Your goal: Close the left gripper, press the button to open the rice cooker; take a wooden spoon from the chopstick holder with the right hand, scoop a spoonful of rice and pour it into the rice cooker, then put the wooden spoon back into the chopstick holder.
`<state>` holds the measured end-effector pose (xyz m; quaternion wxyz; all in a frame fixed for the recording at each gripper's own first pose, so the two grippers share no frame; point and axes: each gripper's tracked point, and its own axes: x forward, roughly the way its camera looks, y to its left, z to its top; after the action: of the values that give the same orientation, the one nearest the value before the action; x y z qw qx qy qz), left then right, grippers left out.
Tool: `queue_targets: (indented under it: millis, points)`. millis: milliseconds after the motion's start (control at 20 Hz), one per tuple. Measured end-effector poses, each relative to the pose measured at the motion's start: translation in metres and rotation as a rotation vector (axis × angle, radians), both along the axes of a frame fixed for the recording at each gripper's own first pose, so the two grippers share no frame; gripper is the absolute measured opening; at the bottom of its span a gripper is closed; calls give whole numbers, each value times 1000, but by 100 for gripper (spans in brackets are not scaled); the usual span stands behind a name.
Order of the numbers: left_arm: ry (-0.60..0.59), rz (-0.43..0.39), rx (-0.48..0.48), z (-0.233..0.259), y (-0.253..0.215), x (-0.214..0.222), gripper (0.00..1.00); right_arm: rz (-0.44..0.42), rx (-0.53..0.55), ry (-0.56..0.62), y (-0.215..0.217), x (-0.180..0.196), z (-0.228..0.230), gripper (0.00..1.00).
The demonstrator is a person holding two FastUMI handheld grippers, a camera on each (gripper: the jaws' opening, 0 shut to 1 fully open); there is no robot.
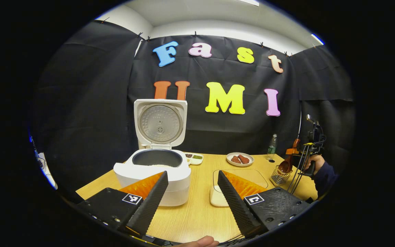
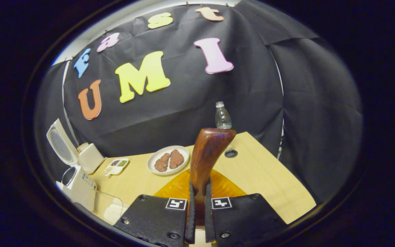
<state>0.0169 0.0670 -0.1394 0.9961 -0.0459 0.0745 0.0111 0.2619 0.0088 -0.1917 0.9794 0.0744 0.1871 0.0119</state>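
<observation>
The white rice cooker [image 1: 153, 173] stands open on the table's left, lid [image 1: 160, 122] upright and some rice in its dark pot. My left gripper [image 1: 192, 192] hangs open just in front of it, holding nothing. At the far right, a hand holds my right gripper [image 1: 294, 151], shut on the wooden spoon [image 1: 286, 165]. The spoon's bowl sits at the top of the wire chopstick holder [image 1: 279, 177]. In the right gripper view the spoon's brown handle [image 2: 207, 156] rises from between the shut fingers of my right gripper [image 2: 198, 200]. The cooker [image 2: 78, 180] is far to the left there.
A clear container [image 1: 239, 183] with rice lies between the cooker and the holder. A plate of meat [image 1: 239, 159], a small condiment tray [image 1: 194, 157] and a water bottle [image 1: 272, 146] line the back edge. The bottle's cap [image 2: 230, 153] lies on the wooden table [image 2: 269, 185].
</observation>
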Motion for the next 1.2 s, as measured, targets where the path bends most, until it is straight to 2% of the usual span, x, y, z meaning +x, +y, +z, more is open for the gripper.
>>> queue_targets:
  millis: [100,400,600,1000,1200]
  points:
    - [7,-3,-7,-3,5,-3,93,-28,-21,-36,8,-9,22,13]
    - [9,6,-1,-6,22,-7,93,43,-77,-156,79,-47,79,11]
    - [1,2,5,-6,29,-13,93,116,-133,-195,133,-68,83,11]
    - [5,6,14,-11,42,-24,93,254,-171,-116,227,-85,25,11]
    - [1,-2,6,-12,44,-28,93,267,-251,-61,241,-82,-20,11]
